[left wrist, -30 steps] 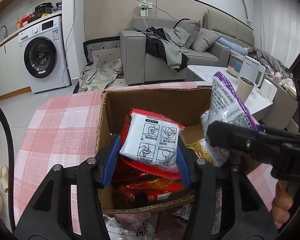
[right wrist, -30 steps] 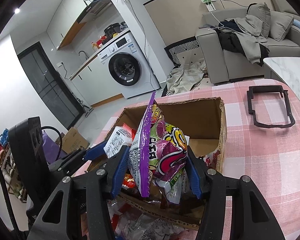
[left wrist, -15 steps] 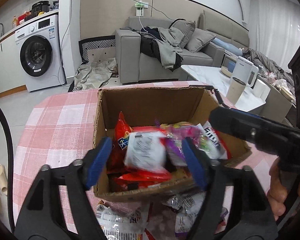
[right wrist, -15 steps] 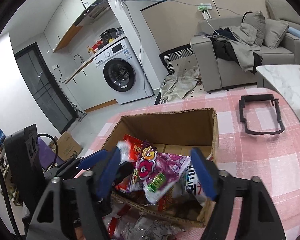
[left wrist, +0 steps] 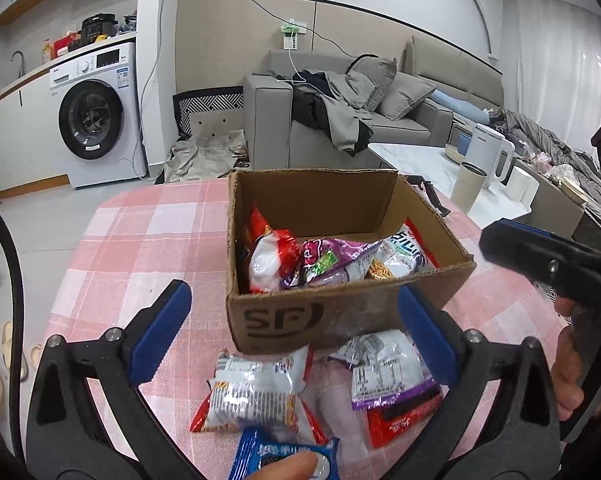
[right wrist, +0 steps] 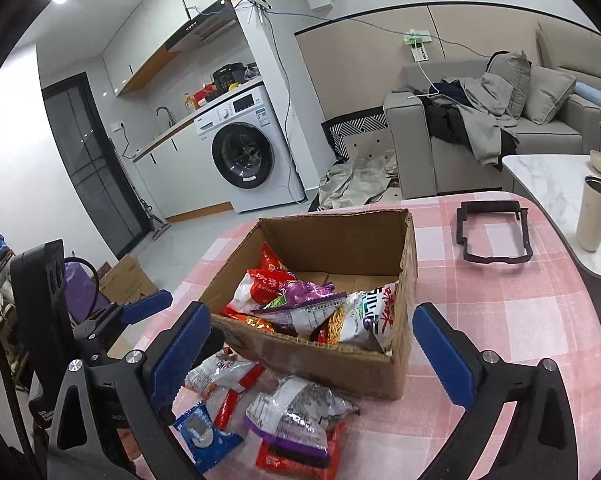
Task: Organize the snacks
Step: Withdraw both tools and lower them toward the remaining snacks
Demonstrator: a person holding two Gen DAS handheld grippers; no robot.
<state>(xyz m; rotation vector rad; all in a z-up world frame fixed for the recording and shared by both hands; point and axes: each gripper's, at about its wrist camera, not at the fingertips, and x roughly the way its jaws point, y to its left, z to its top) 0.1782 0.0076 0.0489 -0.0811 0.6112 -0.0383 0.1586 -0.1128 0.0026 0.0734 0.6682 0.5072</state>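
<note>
A brown cardboard box [left wrist: 340, 316] [right wrist: 404, 264] stands on the pink checked tablecloth. It holds several snack packets, among them a red and white one [left wrist: 270, 260] and a purple one [left wrist: 332, 264] [right wrist: 300, 300]. Loose packets lie in front of the box: a silver and red one [left wrist: 256, 392], a silver and purple one [left wrist: 384, 368] [right wrist: 296, 408] and a blue cookie pack [left wrist: 284, 456] [right wrist: 200, 432]. My left gripper [left wrist: 296, 328] is open and empty, above the loose packets. My right gripper [right wrist: 312, 344] is open and empty, at the box's near edge.
A black rectangular frame [right wrist: 492, 232] lies on the cloth right of the box. A beige cup [right wrist: 594, 212] and a white kettle [left wrist: 488, 152] stand on a marble side table beyond it. A sofa and a washing machine stand behind.
Both grippers opened and dropped their packets into the box, the left its red and white one, the right its purple one. Both then drew back toward the loose packets.
</note>
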